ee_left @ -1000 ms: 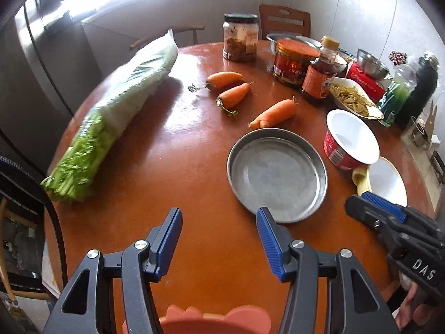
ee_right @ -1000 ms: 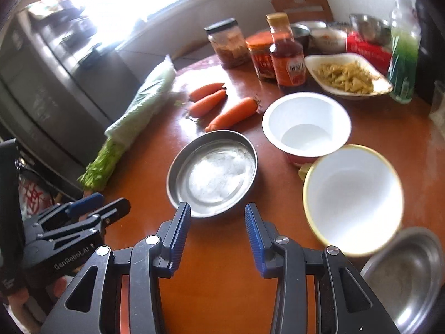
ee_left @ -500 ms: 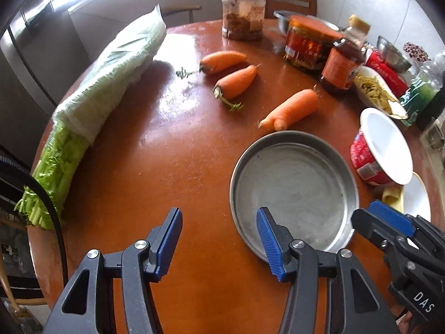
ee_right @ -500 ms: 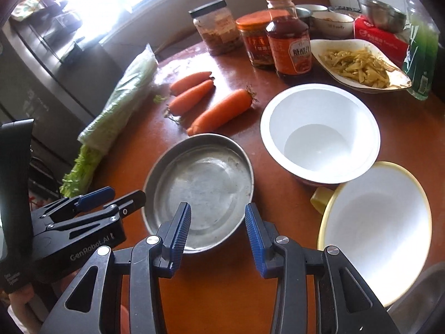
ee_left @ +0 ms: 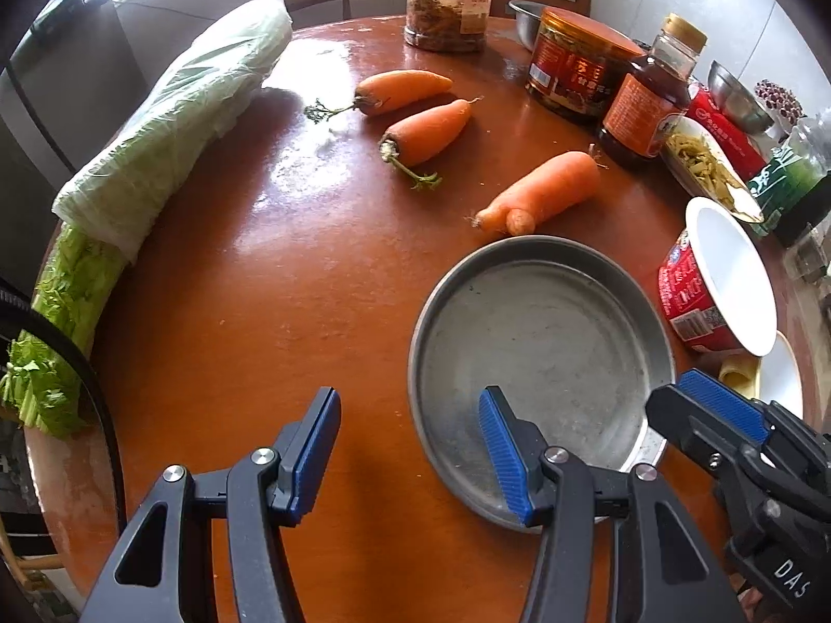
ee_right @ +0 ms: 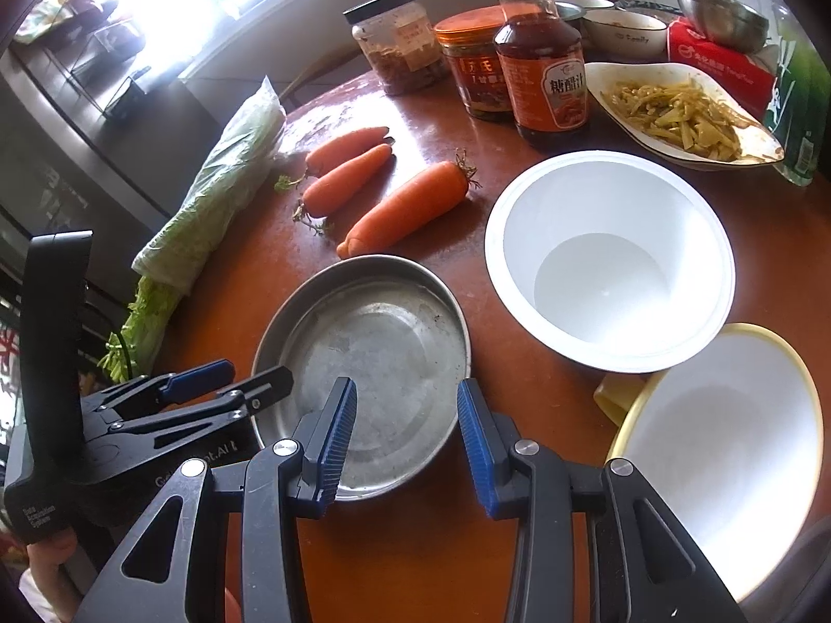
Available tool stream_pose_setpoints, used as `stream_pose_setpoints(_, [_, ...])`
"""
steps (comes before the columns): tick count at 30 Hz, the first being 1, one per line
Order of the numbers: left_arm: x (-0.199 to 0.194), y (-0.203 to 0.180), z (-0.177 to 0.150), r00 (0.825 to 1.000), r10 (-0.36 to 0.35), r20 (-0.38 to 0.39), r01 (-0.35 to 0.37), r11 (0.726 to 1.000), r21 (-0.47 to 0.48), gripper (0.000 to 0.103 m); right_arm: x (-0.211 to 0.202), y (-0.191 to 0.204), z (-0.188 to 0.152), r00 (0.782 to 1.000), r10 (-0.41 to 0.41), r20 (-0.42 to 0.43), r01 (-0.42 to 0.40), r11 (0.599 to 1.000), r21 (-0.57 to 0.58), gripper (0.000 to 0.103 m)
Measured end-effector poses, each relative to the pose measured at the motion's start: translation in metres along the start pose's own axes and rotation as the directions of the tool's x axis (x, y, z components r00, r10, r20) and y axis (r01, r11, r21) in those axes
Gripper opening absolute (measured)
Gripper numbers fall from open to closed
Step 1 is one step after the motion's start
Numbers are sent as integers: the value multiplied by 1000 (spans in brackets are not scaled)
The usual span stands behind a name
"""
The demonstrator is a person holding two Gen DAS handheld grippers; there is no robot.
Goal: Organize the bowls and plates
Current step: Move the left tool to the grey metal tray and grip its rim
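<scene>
A shallow round metal plate (ee_left: 540, 353) (ee_right: 374, 348) lies on the brown round table (ee_left: 259, 311). My left gripper (ee_left: 407, 449) is open over the plate's near left rim, with one finger above the plate and the other above bare table. My right gripper (ee_right: 407, 441) is open over the near right rim in the same way. Neither one touches the plate. To the plate's right stand a white bowl with a red outside (ee_right: 607, 259) (ee_left: 727, 280) and a yellow-rimmed white bowl (ee_right: 727, 446). Each gripper shows at the edge of the other's view.
Three carrots (ee_left: 540, 192) lie just beyond the plate. Bagged greens (ee_left: 171, 119) stretch along the table's left edge. Jars (ee_left: 571, 72), a sauce bottle (ee_right: 540, 62), a dish of shredded vegetables (ee_right: 680, 109), a red box and a steel bowl crowd the far right.
Both grippers have come forward and down toward the metal plate, which now fills more of each view. Their jaws have kept the same width.
</scene>
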State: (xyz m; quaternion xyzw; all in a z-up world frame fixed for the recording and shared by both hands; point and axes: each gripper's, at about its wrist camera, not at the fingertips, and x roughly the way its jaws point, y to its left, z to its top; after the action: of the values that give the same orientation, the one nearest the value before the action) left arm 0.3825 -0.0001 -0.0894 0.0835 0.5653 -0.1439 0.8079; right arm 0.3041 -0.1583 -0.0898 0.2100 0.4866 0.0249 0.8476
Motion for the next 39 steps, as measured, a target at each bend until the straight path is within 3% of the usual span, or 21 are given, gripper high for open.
stream_pose_setpoints(21, [6, -8, -1, 998, -54, -11, 54, 999, 10, 55, 2, 3, 0, 1000, 9, -4, -9, 1000, -5, 41])
stream_pose_setpoints(26, [7, -8, -1, 998, -68, -15, 68, 998, 10, 55, 5, 0, 0, 999, 28, -23, -27, 1000, 15, 35])
stream_pose_setpoints(33, [6, -9, -1, 999, -52, -6, 52, 999, 16, 55, -12, -1, 1, 998, -64, 19, 64, 998, 5, 37])
stream_pose_setpoints(39, [11, -14, -1, 999, -49, -17, 50, 998, 25, 55, 2, -7, 1, 997, -74, -35, 75, 997, 19, 37])
